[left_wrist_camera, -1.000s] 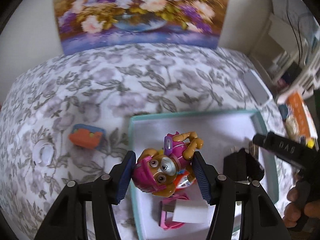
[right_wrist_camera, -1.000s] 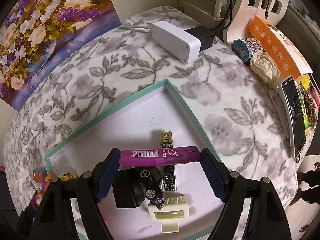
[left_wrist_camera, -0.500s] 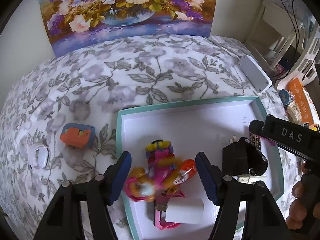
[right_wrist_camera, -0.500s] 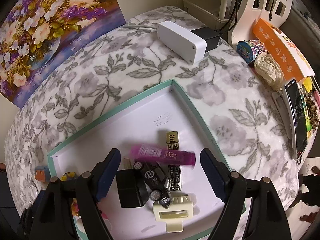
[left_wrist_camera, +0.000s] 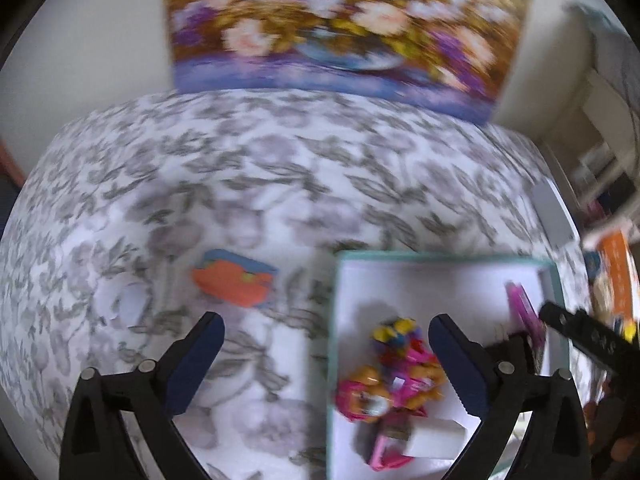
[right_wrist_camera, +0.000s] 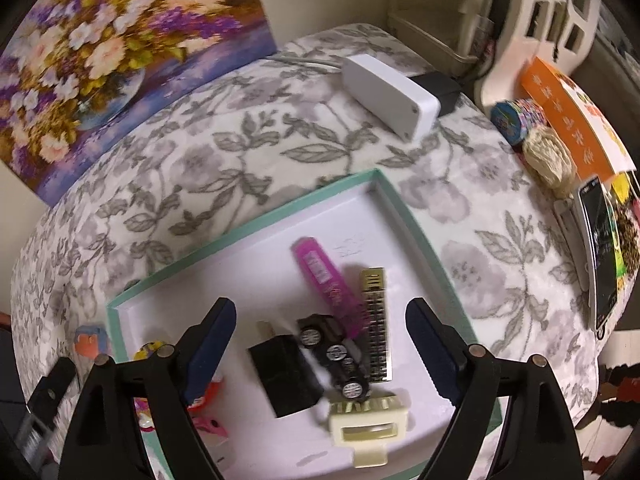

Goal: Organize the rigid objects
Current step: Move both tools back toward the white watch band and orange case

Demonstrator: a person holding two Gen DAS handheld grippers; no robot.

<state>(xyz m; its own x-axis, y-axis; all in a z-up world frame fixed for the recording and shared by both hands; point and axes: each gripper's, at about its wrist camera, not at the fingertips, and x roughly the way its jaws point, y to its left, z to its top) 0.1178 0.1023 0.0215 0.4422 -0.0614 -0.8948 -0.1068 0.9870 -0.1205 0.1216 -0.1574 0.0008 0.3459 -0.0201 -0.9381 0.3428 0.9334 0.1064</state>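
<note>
A teal-rimmed white tray (left_wrist_camera: pixel 335 300) (right_wrist_camera: pixel 248 224) lies on the floral cloth. In it, a pink pup figure (left_wrist_camera: pixel 384 388) rests on its side over other pink toys. My left gripper (left_wrist_camera: pixel 326 356) is open above the tray's left edge, nothing between its fingers. An orange and blue toy (left_wrist_camera: pixel 232 280) and a white ring-shaped piece (left_wrist_camera: pixel 128 304) lie on the cloth to the left. My right gripper (right_wrist_camera: pixel 320 344) is open over the tray. Below it lie a purple lighter (right_wrist_camera: pixel 328 280), a black charger (right_wrist_camera: pixel 286 372), a black toy car (right_wrist_camera: pixel 336 354), a gold strip (right_wrist_camera: pixel 376 320) and a cream clip (right_wrist_camera: pixel 370 424).
A flower painting (left_wrist_camera: pixel 340 28) leans on the wall behind. A white box (right_wrist_camera: pixel 388 92) sits at the far edge of the cloth. A tape roll (right_wrist_camera: pixel 516 118), an orange booklet (right_wrist_camera: pixel 568 116) and a phone (right_wrist_camera: pixel 600 248) crowd the right side.
Both grippers let go: the pup figure dropped from the left into the tray, the purple lighter from the right. The left gripper has since swung left, the right one lowered.
</note>
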